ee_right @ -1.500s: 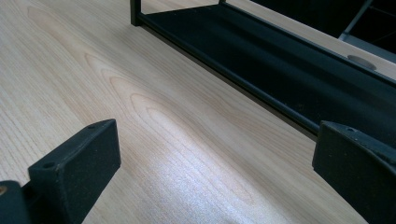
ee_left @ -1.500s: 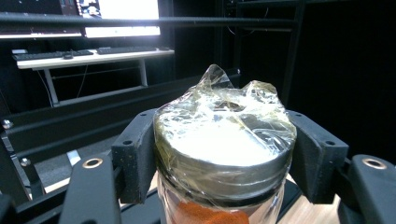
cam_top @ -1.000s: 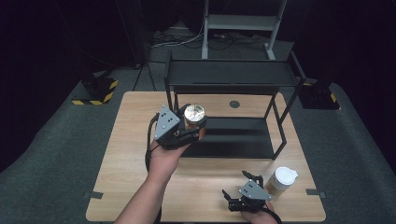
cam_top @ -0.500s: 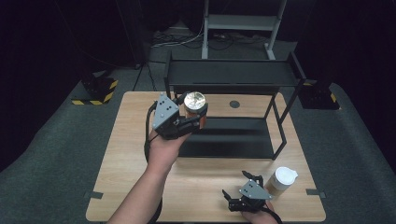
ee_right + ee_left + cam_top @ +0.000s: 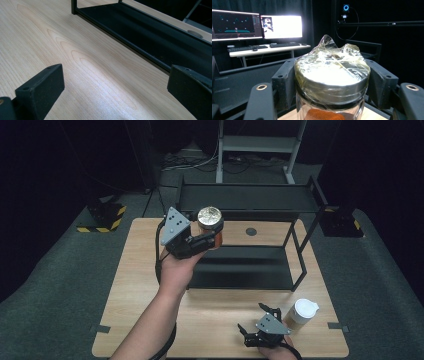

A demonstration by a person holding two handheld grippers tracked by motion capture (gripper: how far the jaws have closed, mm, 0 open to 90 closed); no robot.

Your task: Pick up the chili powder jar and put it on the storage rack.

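A glass jar (image 5: 210, 226) with a silver lid wrapped in clear film and orange-brown contents is held in the air by my left gripper (image 5: 204, 239), level with the top shelf of the black rack (image 5: 250, 200). In the left gripper view both black jaws press the jar (image 5: 332, 82) just under its lid. My right gripper (image 5: 252, 325) rests low over the table's front edge, jaws spread wide with bare wood between them, as the right gripper view shows (image 5: 112, 92).
A white lidded cup (image 5: 303, 313) stands on the wooden table (image 5: 140, 285) just right of my right gripper. The rack's lower tray (image 5: 155, 37) lies ahead of the right gripper. Monitors and a desk (image 5: 259, 48) stand beyond the rack.
My left gripper has lifted the jar upward and slightly away, from in front of the lower shelf to the height of the top shelf. The right gripper has stayed put.
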